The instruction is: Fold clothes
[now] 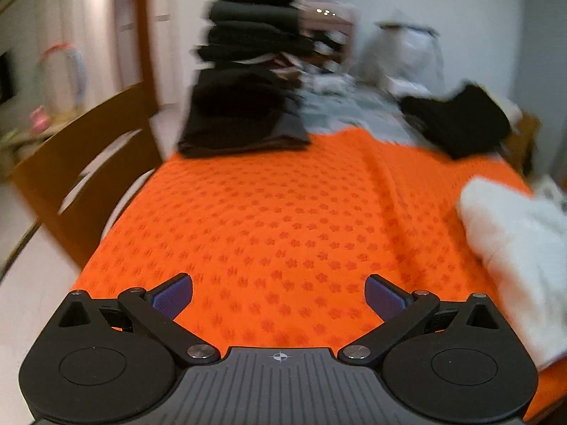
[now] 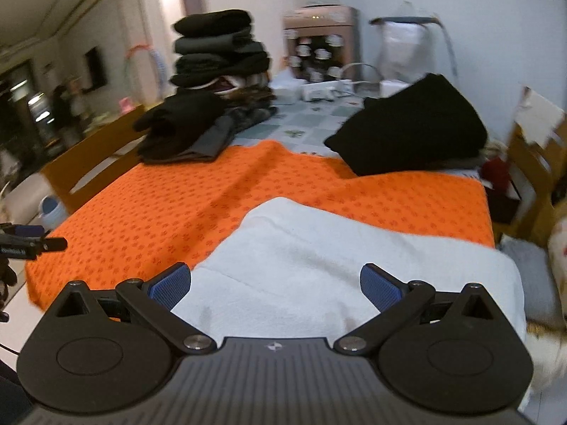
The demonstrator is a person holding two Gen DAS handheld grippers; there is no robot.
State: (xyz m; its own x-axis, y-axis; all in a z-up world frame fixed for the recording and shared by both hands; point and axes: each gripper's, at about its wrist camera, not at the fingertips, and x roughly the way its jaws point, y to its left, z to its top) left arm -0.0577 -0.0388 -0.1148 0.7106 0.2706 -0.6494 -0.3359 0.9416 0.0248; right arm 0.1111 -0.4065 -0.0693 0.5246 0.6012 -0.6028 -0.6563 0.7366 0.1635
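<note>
Left wrist view: The left hand-held gripper (image 1: 279, 295) is hovering over the orange mat (image 1: 283, 219) with its blue-padded fingers spread wide apart and gripping nothing. The mat, printed with small darker flower marks, is covering the near part of the counter. Motion blur is smearing most of this view. A tall stack of folded dark clothes (image 1: 248, 71) is standing at the far left edge of the mat; its individual garments are hard to separate. A loose black garment (image 1: 460, 124) is lying at the far right, and a white towel (image 1: 514, 248) is lying on the mat's right side, cut off by the frame edge. A wooden chair (image 1: 88, 163) is standing just beside the counter on the left. Items behind the stack are too blurred to identify.

Right wrist view: The right hand-held gripper (image 2: 275, 287) is hovering just above the white towel (image 2: 336, 265), fingers wide apart and empty. The towel is lying flat on the near right part of the orange mat (image 2: 159, 205). The stack of folded dark clothes (image 2: 212, 81) is standing at far left, the black garment (image 2: 414, 124) at far right. A checked cloth (image 2: 312, 117) is covering the counter beyond the mat. At the left edge, part of the other gripper is showing, bearing white lettering too small to read.
</note>
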